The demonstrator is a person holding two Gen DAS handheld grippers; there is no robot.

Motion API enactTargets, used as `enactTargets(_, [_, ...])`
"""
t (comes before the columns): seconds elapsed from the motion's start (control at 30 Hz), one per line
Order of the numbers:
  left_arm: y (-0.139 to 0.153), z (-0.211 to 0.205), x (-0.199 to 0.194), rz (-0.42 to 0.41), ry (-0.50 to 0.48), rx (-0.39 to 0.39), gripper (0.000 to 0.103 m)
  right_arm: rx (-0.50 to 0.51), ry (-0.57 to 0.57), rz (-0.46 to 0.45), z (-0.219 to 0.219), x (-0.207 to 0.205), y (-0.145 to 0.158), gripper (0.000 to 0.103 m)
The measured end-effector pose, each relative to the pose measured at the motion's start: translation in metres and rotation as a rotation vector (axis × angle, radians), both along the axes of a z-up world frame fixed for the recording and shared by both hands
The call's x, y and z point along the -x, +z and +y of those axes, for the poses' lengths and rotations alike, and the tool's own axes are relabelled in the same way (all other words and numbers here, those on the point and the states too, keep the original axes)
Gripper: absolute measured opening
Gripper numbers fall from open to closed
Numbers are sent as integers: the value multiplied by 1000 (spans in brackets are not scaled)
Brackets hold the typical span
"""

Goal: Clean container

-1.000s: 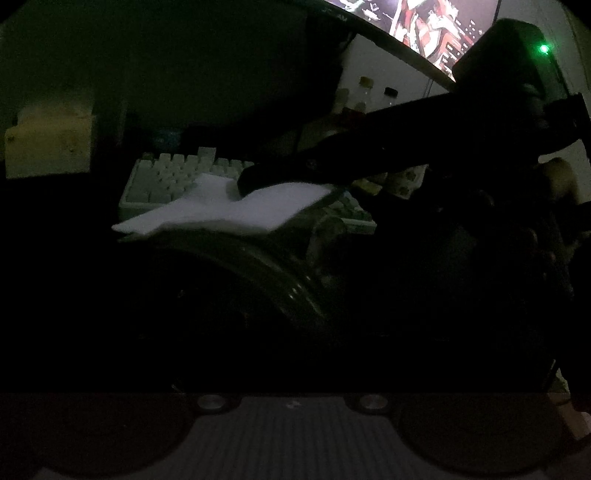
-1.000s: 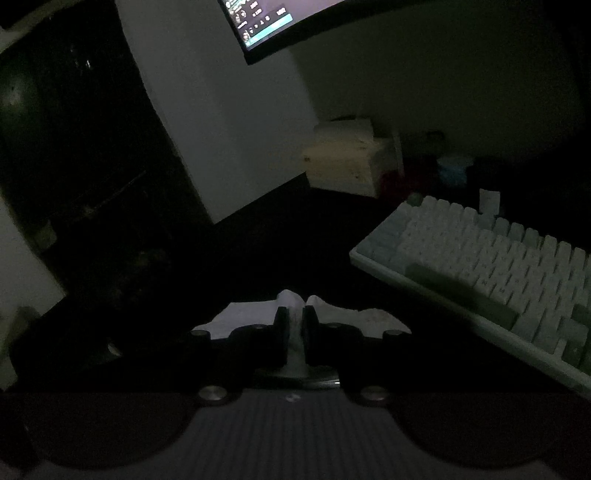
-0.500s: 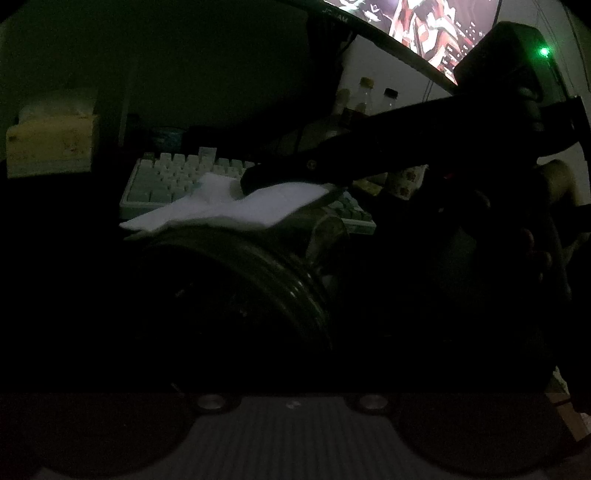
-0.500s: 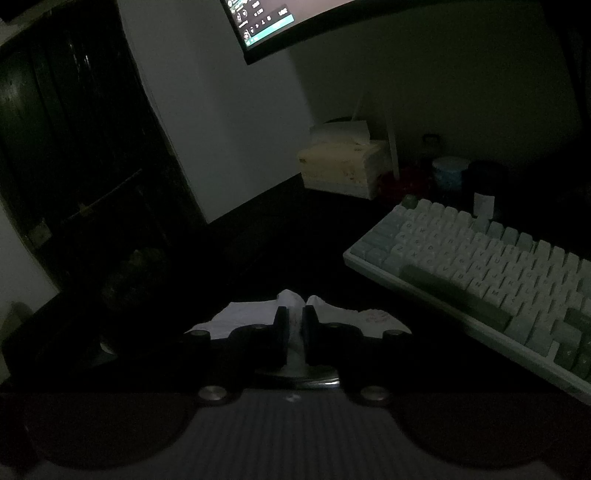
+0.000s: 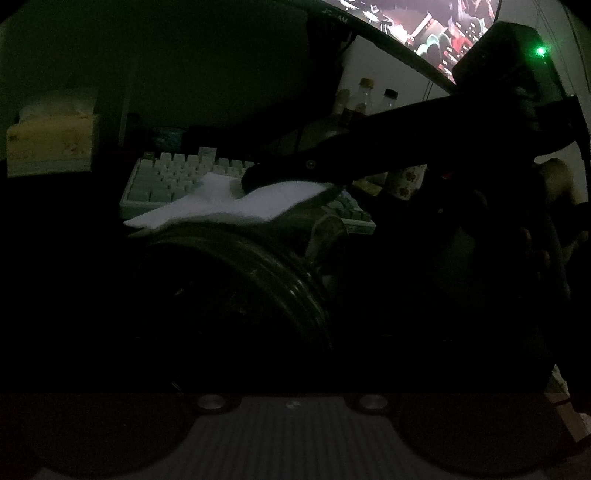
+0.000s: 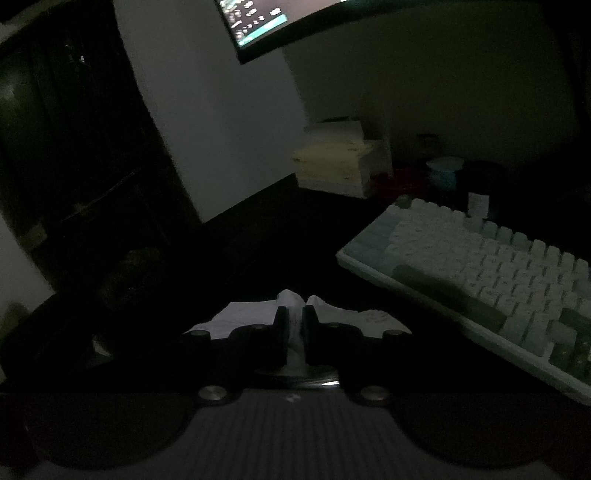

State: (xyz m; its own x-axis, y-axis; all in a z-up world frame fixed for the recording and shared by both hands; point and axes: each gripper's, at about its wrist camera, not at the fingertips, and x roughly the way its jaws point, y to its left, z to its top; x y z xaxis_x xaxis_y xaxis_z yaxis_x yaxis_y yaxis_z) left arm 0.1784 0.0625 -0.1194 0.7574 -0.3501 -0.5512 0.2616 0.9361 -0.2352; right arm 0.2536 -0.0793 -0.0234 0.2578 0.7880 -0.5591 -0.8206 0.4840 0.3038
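The right gripper point(image 6: 294, 325) has its two fingers nearly together, pinching a white tissue point(image 6: 236, 314) that bunches up between them and spreads out flat to either side. From the left wrist view that same gripper point(image 5: 247, 182) comes in as a long dark arm from two o'clock, its tip pressing the tissue point(image 5: 236, 205) down on the top of the container point(image 5: 280, 273).

The container is a clear round jar with a ribbed rim, lying close in front of the left camera, around the centre of that view (so dark there that most of its body is lost). The left gripper's own fingers cannot be made out in the gloom, so whether they are closed on the jar I cannot tell; the jar does sit right where they would reach.

Beyond the tissue, at eleven o'clock in the left view, a pale keyboard point(image 5: 173, 181) lies on the dark desk; in the right view it point(image 6: 491, 273) runs off toward three o'clock. A tissue box point(image 5: 50, 144) stands at nine to ten o'clock in the left view, and at one o'clock point(image 6: 340, 162) in the right. A lit monitor point(image 5: 436, 29) hangs at one o'clock, with a few small bottles point(image 5: 364, 96) beneath it. A green light point(image 5: 541, 51) glows on the right gripper's body at two o'clock.
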Motion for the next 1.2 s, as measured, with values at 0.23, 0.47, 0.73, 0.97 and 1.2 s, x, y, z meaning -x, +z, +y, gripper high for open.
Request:
enactTargets(0.23, [0,0,1,-2,7,-10,55,87,-104,-65,-2,-12,-2,10])
enactTargets(0.47, [1,-2,2,-2,2,-23,62,-4,49,8,4,8,4,10])
enactTargets(0.73, [6,-13,1,0,2,-53,62,79,-111,-42,-12,-13,1,10])
enactTargets(0.97, [12,-22,2,1,-10,-124,63,7,2,-9,-6,8,8,10])
enactTargets(1.2, [18,-33,2,27,-11,-220,64,29,-24,-25,-5,6,10,10])
